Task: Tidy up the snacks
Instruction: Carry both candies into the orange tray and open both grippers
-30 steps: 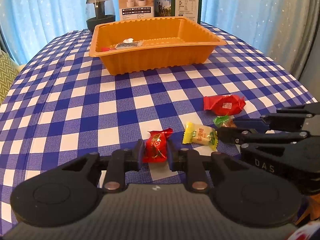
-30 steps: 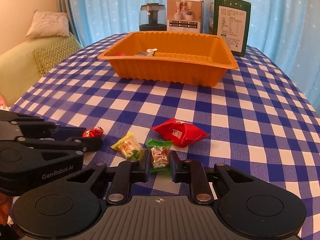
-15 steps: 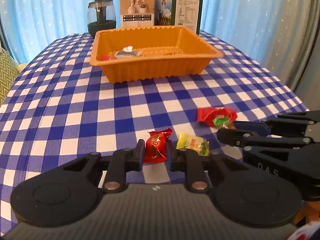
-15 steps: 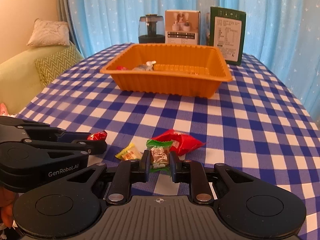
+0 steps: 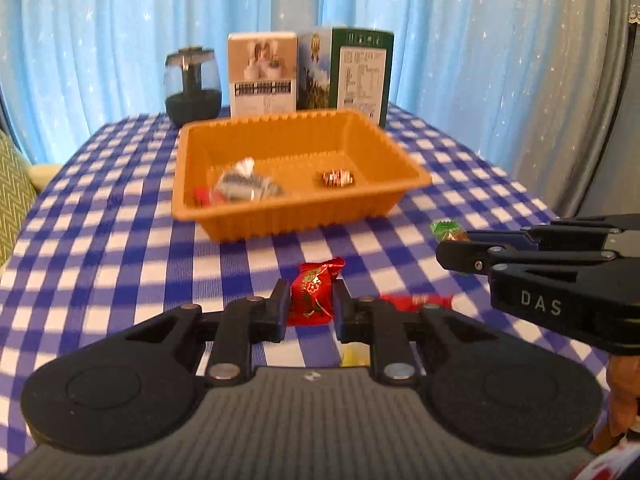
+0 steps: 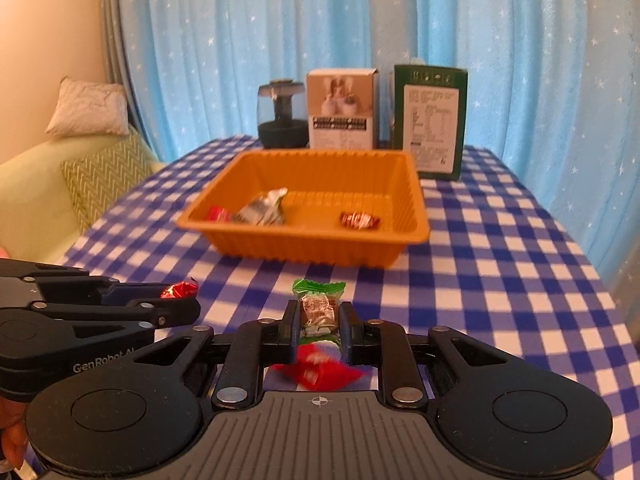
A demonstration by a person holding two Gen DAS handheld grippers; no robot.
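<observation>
The bench (image 5: 100, 216) is covered by a blue-and-white checked cloth, and pale blue curtains (image 5: 100, 40) printed with small white stars hang behind it. A green sofa (image 6: 36, 200) with two cushions is shown only in the right wrist view.

An orange tray (image 5: 400, 190) of thin ribbed plastic, rectangular with a flared rim, stands on the far half of the bench. Three wrapped sweets are seen lying inside it: a silver one (image 5: 244, 184), a small red one at its left, and a dark striped one (image 5: 338, 177) well apart to the right. Behind the tray a dark round jar (image 5: 193, 84), a beige carton (image 5: 262, 74) and a green carton (image 5: 356, 72) are lined up.

The left gripper (image 5: 310, 304) is held above the bench with its jaws pinching a red sweet (image 5: 312, 296) in a glossy crinkled wrapper. The right gripper (image 6: 319, 322) is likewise held above the cloth, jaws pinching a sweet with a green-edged wrapper (image 6: 318, 308).

A larger red packet (image 6: 316, 372) is seen lying on the cloth below the right gripper; in the left wrist view only a strip of it (image 5: 416, 301) is visible behind the left gripper. A yellow scrap (image 5: 354, 356) appears only in the left wrist view, too hidden to be identified.
</observation>
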